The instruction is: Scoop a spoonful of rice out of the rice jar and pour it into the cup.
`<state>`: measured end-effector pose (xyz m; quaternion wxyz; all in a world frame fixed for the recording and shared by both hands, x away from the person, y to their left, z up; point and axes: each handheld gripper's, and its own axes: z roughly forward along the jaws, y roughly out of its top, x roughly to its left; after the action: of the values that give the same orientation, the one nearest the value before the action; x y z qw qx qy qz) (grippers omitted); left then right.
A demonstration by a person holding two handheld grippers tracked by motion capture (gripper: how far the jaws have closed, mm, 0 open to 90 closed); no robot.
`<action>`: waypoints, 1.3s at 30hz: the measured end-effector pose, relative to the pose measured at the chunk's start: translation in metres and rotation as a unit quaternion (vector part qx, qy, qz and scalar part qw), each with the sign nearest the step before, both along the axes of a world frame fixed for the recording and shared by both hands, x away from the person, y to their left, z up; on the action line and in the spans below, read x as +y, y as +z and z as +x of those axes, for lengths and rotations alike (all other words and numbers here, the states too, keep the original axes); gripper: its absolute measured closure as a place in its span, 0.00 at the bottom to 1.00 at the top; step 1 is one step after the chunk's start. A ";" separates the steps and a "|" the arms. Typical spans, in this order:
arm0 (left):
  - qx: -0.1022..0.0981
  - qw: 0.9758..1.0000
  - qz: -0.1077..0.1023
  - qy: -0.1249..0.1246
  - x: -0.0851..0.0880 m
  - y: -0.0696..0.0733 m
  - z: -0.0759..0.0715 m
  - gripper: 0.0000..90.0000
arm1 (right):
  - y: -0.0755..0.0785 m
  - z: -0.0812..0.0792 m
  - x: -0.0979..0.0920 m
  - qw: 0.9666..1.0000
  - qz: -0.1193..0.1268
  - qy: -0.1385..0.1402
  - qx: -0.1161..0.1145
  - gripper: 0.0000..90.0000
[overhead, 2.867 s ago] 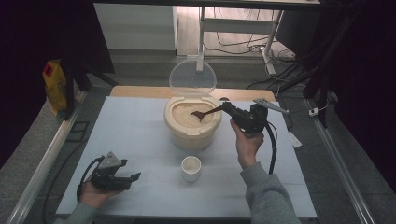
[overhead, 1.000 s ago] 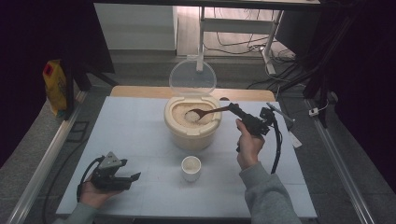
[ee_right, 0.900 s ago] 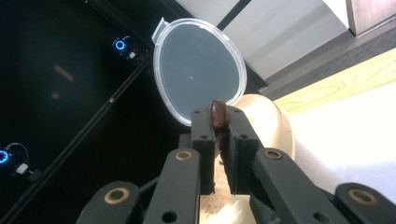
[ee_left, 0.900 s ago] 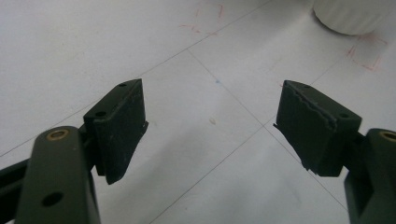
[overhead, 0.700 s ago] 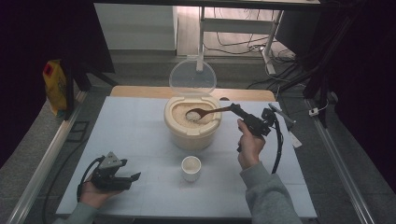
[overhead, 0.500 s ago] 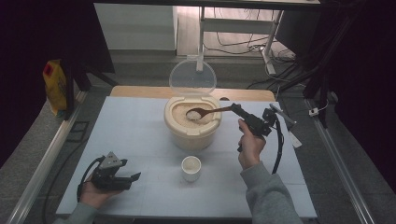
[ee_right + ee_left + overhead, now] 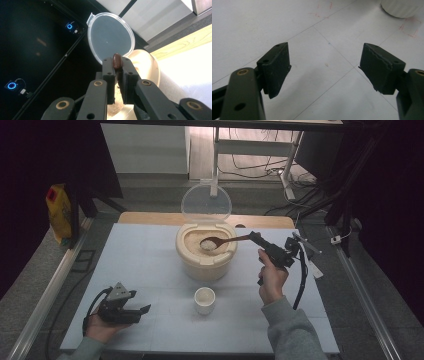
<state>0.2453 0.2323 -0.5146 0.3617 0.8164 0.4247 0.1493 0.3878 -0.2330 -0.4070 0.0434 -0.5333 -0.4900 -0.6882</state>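
Observation:
A cream rice container (image 7: pixel 206 254) stands mid-table with its clear lid (image 7: pixel 205 203) hinged up behind it. My right gripper (image 7: pixel 256 239) is shut on the handle of a brown wooden spoon (image 7: pixel 224 240), whose bowl holds white rice above the container's opening. In the right gripper view the spoon handle (image 7: pixel 117 61) sits pinched between the black jaws, with the lid (image 7: pixel 110 36) beyond. A small white cup (image 7: pixel 204 299) stands in front of the container. My left gripper (image 7: pixel 141 312) rests in a hand at the table's front left, open and empty; its fingers (image 7: pixel 275 68) hover over bare table.
A yellow bag (image 7: pixel 59 212) stands off the table's left edge. A wooden strip (image 7: pixel 261 221) runs along the back of the white table (image 7: pixel 145 265). A metal rail (image 7: pixel 362 295) borders the right side. The cup's base (image 7: pixel 402 7) shows at the top right of the left gripper view.
The spoon went from dipped in the container to lifted with rice in its bowl. Over the last second the right hand drifted slightly right. The left gripper stayed still.

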 end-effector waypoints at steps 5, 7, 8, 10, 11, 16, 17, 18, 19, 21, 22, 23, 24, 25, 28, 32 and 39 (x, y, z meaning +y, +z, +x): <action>0.000 1.000 0.000 0.000 0.000 0.000 0.000 0.27 | 0.004 -0.005 -0.003 1.000 0.003 0.003 -0.005 0.93; 0.001 1.000 0.000 0.000 0.000 0.000 0.000 0.27 | 0.005 -0.007 -0.005 1.000 0.004 0.007 -0.007 0.93; 0.001 1.000 0.001 0.000 0.000 0.000 0.000 0.27 | 0.006 -0.009 -0.005 1.000 0.003 0.007 -0.007 0.93; 0.001 1.000 0.001 0.000 0.000 0.000 0.000 0.27 | 0.007 -0.011 -0.007 1.000 0.003 0.011 -0.009 0.93; 0.001 1.000 0.001 0.000 0.000 0.000 0.000 0.27 | 0.007 -0.011 -0.007 1.000 0.003 0.011 -0.009 0.93; 0.002 1.000 0.001 0.000 0.000 0.000 0.001 0.27 | 0.007 -0.016 -0.010 1.000 0.009 0.015 -0.007 0.93; 0.002 1.000 0.001 0.001 0.000 0.000 0.001 0.27 | 0.007 -0.017 -0.010 1.000 0.008 0.018 -0.007 0.93; 0.002 1.000 0.001 0.001 0.000 0.000 0.001 0.27 | 0.007 -0.019 -0.011 1.000 0.010 0.018 -0.007 0.93; 0.002 1.000 0.001 0.001 0.000 0.000 0.001 0.27 | 0.007 -0.020 -0.011 1.000 0.009 0.019 -0.007 0.93; 0.002 1.000 0.002 0.001 0.000 0.000 0.001 0.27 | 0.007 -0.023 -0.012 1.000 0.007 0.022 -0.008 0.93; 0.002 1.000 0.002 0.001 0.000 0.000 0.001 0.27 | 0.006 -0.025 -0.013 1.000 0.007 0.024 -0.007 0.93; 0.002 1.000 0.002 0.001 0.000 0.000 0.001 0.27 | 0.006 -0.026 -0.014 1.000 0.005 0.030 -0.007 0.93; 0.002 1.000 0.002 0.001 0.000 0.000 0.001 0.27 | 0.006 -0.028 -0.014 0.999 0.008 0.032 -0.002 0.93; 0.002 1.000 0.002 0.001 0.000 0.000 0.001 0.27 | 0.005 -0.030 -0.015 0.999 0.008 0.035 -0.001 0.93; 0.003 1.000 0.002 0.001 0.000 -0.001 0.002 0.27 | 0.003 -0.034 -0.018 0.999 0.006 0.041 0.001 0.93; 0.002 1.000 0.002 0.001 0.000 -0.001 0.002 0.27 | -0.001 -0.041 -0.020 0.999 0.003 0.051 0.006 0.93; 0.003 1.000 0.003 0.001 -0.001 -0.001 0.002 0.26 | -0.007 -0.050 -0.023 0.998 -0.005 0.065 0.013 0.93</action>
<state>0.2476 0.2316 -0.5156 0.3578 0.8176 0.4260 0.1484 0.3374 -0.2559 -0.4142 0.0917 -0.5096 -0.5267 -0.6742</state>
